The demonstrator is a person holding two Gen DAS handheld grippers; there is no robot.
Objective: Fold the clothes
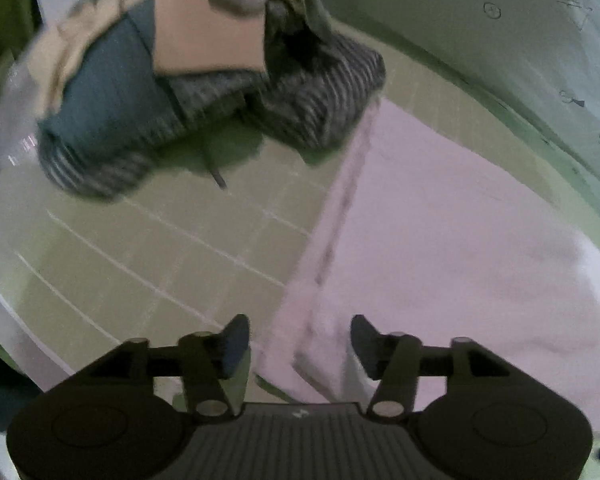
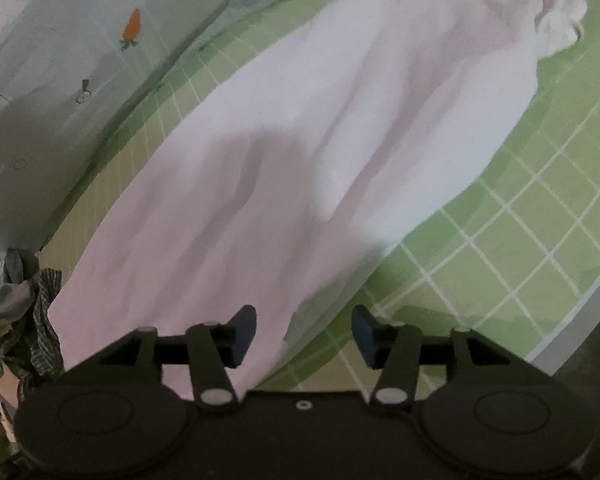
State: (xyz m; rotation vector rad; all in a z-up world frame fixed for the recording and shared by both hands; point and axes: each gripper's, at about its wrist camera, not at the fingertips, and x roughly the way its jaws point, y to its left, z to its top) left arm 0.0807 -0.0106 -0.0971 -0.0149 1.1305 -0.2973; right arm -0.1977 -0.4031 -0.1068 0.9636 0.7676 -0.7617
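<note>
A pale pink garment (image 2: 320,152) lies spread flat on the green gridded mat (image 2: 520,220). It also shows in the left wrist view (image 1: 440,232), where its near hem edge lies between my fingers. My left gripper (image 1: 300,344) is open and hovers just over that hem corner, holding nothing. My right gripper (image 2: 304,336) is open and empty, just above the garment's near edge where cloth meets mat.
A pile of clothes (image 1: 204,80), striped grey, teal and tan, sits at the far left of the mat (image 1: 140,248); it shows in the right wrist view (image 2: 20,320) too. A pale wall with a carrot sticker (image 2: 132,28) backs the table. The mat's white border (image 2: 580,312) runs at right.
</note>
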